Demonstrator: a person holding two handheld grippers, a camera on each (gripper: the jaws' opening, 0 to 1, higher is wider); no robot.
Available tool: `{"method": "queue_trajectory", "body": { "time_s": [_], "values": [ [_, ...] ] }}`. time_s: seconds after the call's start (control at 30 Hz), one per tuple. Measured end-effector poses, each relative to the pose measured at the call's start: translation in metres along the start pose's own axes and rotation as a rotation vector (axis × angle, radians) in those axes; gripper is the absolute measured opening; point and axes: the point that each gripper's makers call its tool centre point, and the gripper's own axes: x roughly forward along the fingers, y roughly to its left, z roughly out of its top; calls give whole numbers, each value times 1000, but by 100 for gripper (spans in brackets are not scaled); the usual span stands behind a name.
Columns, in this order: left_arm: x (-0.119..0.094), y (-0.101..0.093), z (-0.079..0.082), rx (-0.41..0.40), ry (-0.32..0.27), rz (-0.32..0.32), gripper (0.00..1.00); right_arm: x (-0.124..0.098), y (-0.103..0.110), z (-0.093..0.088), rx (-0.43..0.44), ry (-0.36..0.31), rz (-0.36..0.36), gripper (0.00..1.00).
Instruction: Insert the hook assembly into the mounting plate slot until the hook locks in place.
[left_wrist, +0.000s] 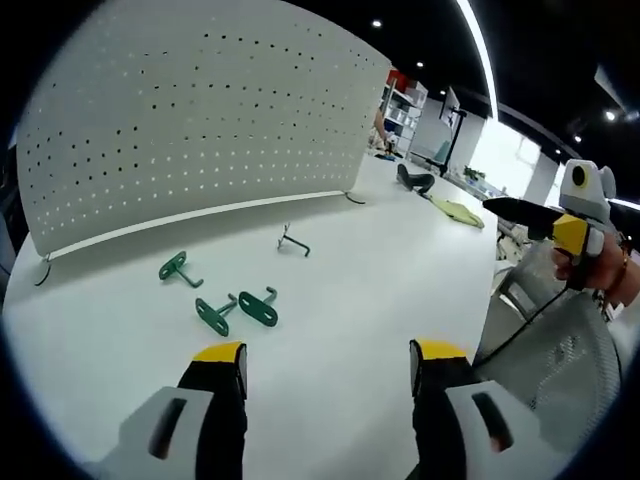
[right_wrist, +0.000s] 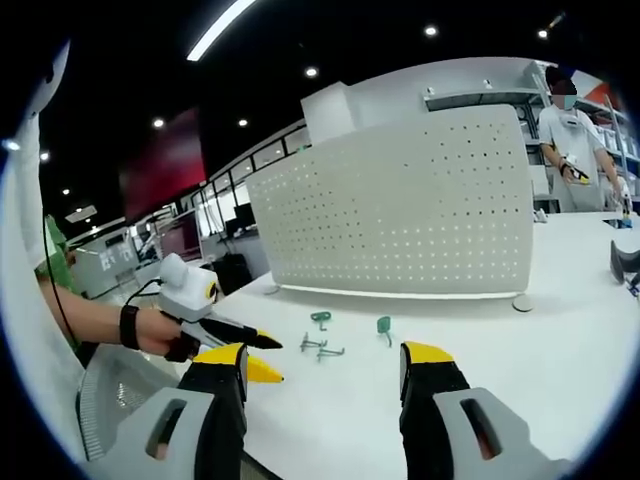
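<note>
**Hooks lie loose on the worktop, both grippers empty and short of them**

Left gripper view: the left gripper (left_wrist: 328, 368) has its yellow-tipped fingers (left_wrist: 225, 356) spread wide with nothing between them, hovering over the near edge of the white worktop (left_wrist: 390, 280). Three green hooks lie just ahead and a little to the left: one green hook (left_wrist: 178, 267) farthest left, and a pair, (left_wrist: 215, 314) and (left_wrist: 259, 306), lying close together nearer the fingers. A dark wire hook (left_wrist: 292, 241) sits farther off, toward the white pegboard (left_wrist: 200, 110) standing upright along the far side. The pair's long axes run slantwise across the line of the fingers. The right gripper (left_wrist: 520, 210) shows at the right, well apart from the hooks.

Right gripper view: the right gripper (right_wrist: 324, 365) is likewise spread and empty. The green hooks (right_wrist: 320, 319) and (right_wrist: 384, 325) and the wire hook (right_wrist: 322, 348) lie ahead, between the fingers and the pegboard (right_wrist: 400, 210). The left gripper (right_wrist: 225, 338) enters from the left, held in a hand (right_wrist: 160, 330); I cannot tell from here whether its fingers are parted.

Judging by both views, the left gripper is nearer the hooks; nothing is yet picked up.
</note>
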Motion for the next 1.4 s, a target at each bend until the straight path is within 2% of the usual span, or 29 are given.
{"method": "queue_trajectory", "body": {
  "time_s": [0.2,0.53,0.7,1.13,1.4],
  "values": [
    [5,6,-1,-21,21,21,62,-2,-2,-2,5,4,-8,62],
    [11,13,-1,-39,22,30,56,1,-3,-3,6,8,-6,61],
    [14,20,0,-78,23,47,52,6,-2,-6,12,16,1,61],
    [26,27,4,-99,17,77,43,7,-1,-5,5,18,8,61],
    [32,35,2,-111,40,114,38,7,-2,-5,3,24,10,61]
  ]
}}
